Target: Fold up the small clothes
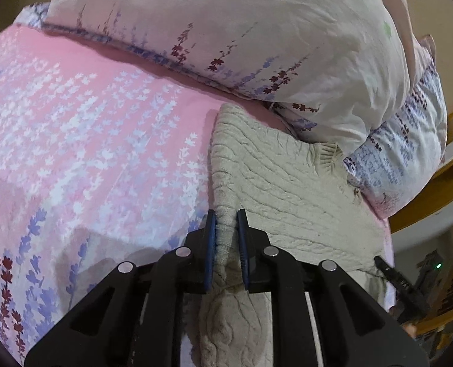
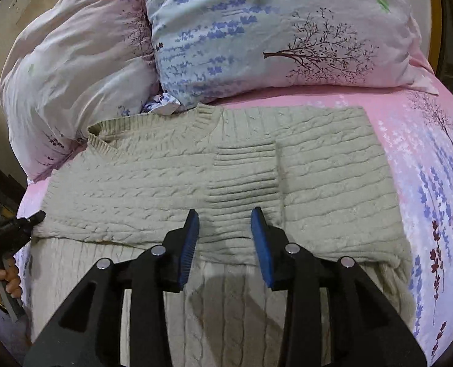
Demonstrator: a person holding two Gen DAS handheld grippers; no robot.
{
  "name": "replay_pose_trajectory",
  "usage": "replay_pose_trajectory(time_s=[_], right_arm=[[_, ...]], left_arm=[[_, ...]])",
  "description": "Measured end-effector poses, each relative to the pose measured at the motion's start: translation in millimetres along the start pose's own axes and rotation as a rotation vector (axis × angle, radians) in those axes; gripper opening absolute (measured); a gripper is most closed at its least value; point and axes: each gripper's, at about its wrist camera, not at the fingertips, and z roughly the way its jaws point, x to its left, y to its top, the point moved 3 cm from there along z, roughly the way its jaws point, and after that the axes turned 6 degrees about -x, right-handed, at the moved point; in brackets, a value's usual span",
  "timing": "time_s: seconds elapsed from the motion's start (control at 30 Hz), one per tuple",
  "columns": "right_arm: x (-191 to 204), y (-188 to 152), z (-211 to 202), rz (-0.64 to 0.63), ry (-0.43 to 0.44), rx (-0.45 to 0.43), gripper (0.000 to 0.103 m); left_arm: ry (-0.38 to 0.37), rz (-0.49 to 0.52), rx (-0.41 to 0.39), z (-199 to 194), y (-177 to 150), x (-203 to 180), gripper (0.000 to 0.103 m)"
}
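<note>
Two pillows [image 2: 257, 30] | pink bedsheet [image 1: 88, 122] | left jaws clamp sweater [image 2: 226, 168] | right jaws apart

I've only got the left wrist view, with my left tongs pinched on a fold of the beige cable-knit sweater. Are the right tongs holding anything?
Observer: No. The right tongs stand open above the beige cable-knit sweater, with nothing gripped between them.
Operator: What lies just ahead of them?
Observer: A ribbed band, seemingly a sleeve cuff folded across the body.
Operator: And where is the neckline?
Observer: The ribbed neckline is at the far edge, close to the pale blue floral pillow.
</note>
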Motion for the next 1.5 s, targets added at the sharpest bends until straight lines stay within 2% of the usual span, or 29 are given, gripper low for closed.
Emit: replay_pose_trajectory(time_s=[0.07,0.13,0.17,0.2,0.3,0.47,0.53,0.6,0.7,0.77,0.83,1.0,1.17,1.2,1.23,1.27,1.3,1.33,1.43,1.5], right_arm=[[-5,1,-5,0.045,0.047,0.012,0.042],[-13,-3,-20,0.104,0.114,0.016,0.055],[-17,-6,-30,0.114,0.139,0.008,0.058],[-21,-9,-40,0.115,0.155,-0.001,0.062],[-48,-28,-76,0.131,0.156,-0.010,0.065],[-102,-76,-123,0.227,0.147,0.041,0.065],[-119,-96,-140,0.256,0.141,0.061,0.064],[-125,-114,-149,0.279,0.152,0.084,0.064],[-133,-138,-162,0.302,0.180,0.111,0.058],[-133,-149,-168,0.321,0.230,0.116,0.054],[-130,-161,-169,0.339,0.302,0.150,0.040],[-125,-177,-169,0.379,0.412,0.170,0.031],[-123,-185,-169,0.393,0.471,0.188,0.031],[-121,-184,-169,0.389,0.477,0.192,0.028],[-117,-185,-168,0.380,0.482,0.198,0.022],[-114,-186,-167,0.374,0.488,0.207,0.019],[-111,-187,-165,0.367,0.491,0.216,0.011],[-109,-188,-165,0.361,0.489,0.217,0.008],[-104,-184,-167,0.348,0.489,0.191,0.008],[-102,-177,-172,0.334,0.487,0.160,0.007]], left_arm=[[0.006,0.010,0.003,-2,-2,-1,0.015],[-0.021,0.002,0.012,-13,-7,-1,0.016],[-0.033,0.012,0.009,-21,-10,-2,0.017],[-0.041,0.031,0.003,-33,-16,-4,0.021],[-0.060,0.058,0.010,-64,-37,-2,0.047],[-0.075,0.083,0.064,-105,-85,2,0.048],[-0.080,0.060,0.101,-116,-109,7,0.048],[-0.099,0.033,0.102,-127,-123,11,0.048],[-0.114,0.001,0.114,-144,-142,14,0.048],[-0.132,-0.010,0.123,-149,-152,12,0.048],[-0.166,-0.024,0.144,-155,-168,6,0.048],[-0.218,-0.028,0.170,-161,-193,-5,0.046],[-0.229,-0.036,0.197,-163,-203,-10,0.041],[-0.226,-0.036,0.206,-162,-203,-12,0.037],[-0.225,-0.035,0.214,-161,-204,-12,0.030],[-0.229,-0.035,0.230,-158,-206,-15,0.026],[-0.230,-0.036,0.243,-155,-207,-17,0.021],[-0.228,-0.035,0.249,-152,-208,-18,0.018],[-0.230,-0.040,0.242,-149,-203,-20,0.009],[-0.239,-0.036,0.223,-150,-197,-20,0.008]])
